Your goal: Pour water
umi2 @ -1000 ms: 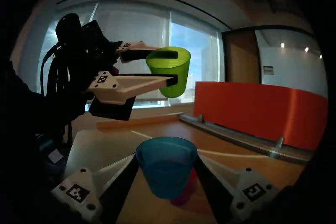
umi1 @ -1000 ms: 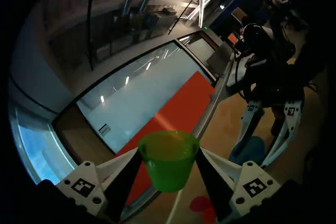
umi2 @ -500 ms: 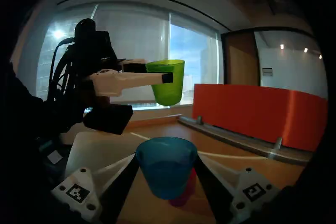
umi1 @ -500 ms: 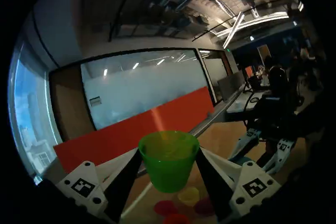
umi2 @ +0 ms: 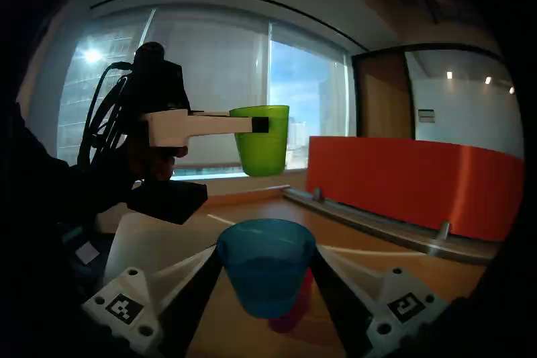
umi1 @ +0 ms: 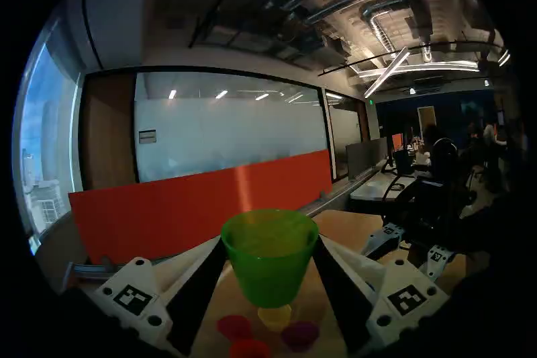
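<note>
1. Green and see-through, the green cup (umi1: pixel 270 254) stands upright between the fingers of the left gripper (umi1: pixel 268 245), which press on its sides just below the rim.
2. In the right gripper view this cup hangs level in the air, well above the wooden tabletop (umi2: pixel 376 260), and sits higher and farther off than the blue cup (umi2: pixel 266 265).
3. The blue cup is upright in the right gripper (umi2: pixel 266 250), with both fingers closed against its sides, and is held low over the tabletop.
4. The lower part of the blue cup looks darker; I cannot tell whether that is water.
5. Below the green cup, a small red cup (umi1: pixel 233 324), a yellow cup (umi1: pixel 275 316) and a purple cup (umi1: pixel 300 334) stand close together on the tabletop.
6. An orange partition (umi1: pixel 188 203) runs along the far side of the tabletop.
</note>
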A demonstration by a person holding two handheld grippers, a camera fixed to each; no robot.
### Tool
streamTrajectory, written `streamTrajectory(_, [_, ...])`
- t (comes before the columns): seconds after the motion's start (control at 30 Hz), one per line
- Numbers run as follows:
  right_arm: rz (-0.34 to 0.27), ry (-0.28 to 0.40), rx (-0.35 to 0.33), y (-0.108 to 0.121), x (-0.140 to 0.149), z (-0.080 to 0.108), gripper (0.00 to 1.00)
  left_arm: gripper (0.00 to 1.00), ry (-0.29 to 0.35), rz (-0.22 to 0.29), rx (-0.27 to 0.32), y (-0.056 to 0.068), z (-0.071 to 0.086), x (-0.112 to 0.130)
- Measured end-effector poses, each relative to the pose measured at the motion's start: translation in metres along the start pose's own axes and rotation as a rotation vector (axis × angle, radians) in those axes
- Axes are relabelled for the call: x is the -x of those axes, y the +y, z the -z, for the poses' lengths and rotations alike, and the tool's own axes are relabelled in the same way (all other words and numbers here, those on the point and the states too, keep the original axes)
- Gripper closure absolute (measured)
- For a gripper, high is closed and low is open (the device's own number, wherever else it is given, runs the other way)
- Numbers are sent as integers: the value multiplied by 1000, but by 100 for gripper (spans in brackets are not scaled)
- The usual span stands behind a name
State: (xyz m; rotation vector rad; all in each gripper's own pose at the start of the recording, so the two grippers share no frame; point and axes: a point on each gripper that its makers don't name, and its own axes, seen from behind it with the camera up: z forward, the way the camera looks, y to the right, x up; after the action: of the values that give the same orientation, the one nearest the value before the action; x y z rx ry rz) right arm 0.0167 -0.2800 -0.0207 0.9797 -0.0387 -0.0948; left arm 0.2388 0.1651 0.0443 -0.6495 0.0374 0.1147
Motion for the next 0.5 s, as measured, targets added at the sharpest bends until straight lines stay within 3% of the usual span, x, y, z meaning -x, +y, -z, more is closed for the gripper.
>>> streamTrajectory(0.5, [-1, -29, 20, 10, 7, 6, 9, 14, -50, 34, -13, -11, 14, 32])
